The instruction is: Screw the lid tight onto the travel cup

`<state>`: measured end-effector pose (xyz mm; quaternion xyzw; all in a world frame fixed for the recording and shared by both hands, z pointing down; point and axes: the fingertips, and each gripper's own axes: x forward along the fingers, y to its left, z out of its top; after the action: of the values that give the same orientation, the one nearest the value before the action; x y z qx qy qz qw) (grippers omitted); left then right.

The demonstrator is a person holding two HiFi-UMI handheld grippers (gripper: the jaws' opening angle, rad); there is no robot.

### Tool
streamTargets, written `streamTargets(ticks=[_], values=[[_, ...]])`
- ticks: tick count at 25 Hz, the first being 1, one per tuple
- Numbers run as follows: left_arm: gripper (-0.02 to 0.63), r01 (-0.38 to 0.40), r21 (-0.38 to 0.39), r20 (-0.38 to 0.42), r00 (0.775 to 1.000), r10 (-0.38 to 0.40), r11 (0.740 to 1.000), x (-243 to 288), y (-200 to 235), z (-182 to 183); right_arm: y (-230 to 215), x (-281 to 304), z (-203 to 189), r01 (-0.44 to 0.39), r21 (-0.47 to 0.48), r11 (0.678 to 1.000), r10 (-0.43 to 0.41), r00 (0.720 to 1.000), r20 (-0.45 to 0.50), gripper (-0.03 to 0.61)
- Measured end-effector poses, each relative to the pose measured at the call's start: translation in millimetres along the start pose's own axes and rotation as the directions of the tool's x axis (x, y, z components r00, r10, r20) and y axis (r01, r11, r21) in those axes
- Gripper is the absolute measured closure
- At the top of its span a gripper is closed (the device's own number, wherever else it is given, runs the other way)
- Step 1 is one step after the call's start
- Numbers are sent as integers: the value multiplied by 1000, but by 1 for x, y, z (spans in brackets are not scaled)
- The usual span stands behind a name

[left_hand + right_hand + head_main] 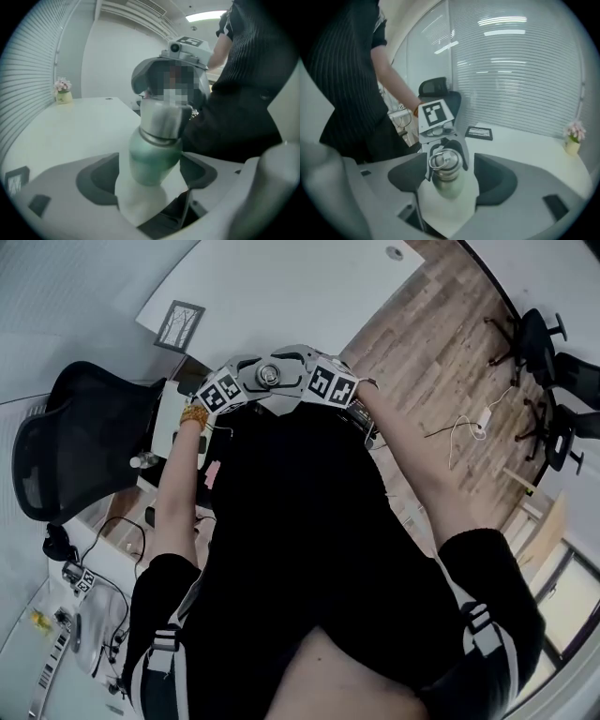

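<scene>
I hold the travel cup in the air close to my chest; from the head view only its round metal top (272,375) shows between the two marker cubes. My left gripper (152,174) is shut on the cup's green lower body (154,157), below a steel collar and the steel upper part (164,119). From the opposite side my right gripper (447,180) is shut round the lid end, where the steel lid (442,161) carries a wire ring. The left gripper's marker cube (435,114) stands just behind the lid. A mosaic patch hides the cup's top in the left gripper view.
A black office chair (75,442) stands at my left beside a desk with cables and small items (66,624). A white table (281,287) lies ahead with a framed picture (478,133) and a small flower pot (63,91). More chairs (544,343) stand far right on the wood floor.
</scene>
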<state>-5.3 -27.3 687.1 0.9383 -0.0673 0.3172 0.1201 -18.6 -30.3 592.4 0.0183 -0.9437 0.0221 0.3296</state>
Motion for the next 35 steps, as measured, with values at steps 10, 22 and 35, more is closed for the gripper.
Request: streamTargets(ticks=[10, 22, 35], values=[[219, -392, -199, 436, 786, 439, 898, -148, 39, 102, -68, -101, 88, 280, 259, 924, -359, 870, 338, 293], [586, -776, -378, 421, 341, 840, 504, -205, 71, 205, -95, -118, 112, 639, 457, 619, -773, 600, 206, 578], [586, -748, -362, 396, 417, 818, 556, -181, 69, 195, -86, -107, 106, 649, 412, 640, -756, 628, 186, 578]])
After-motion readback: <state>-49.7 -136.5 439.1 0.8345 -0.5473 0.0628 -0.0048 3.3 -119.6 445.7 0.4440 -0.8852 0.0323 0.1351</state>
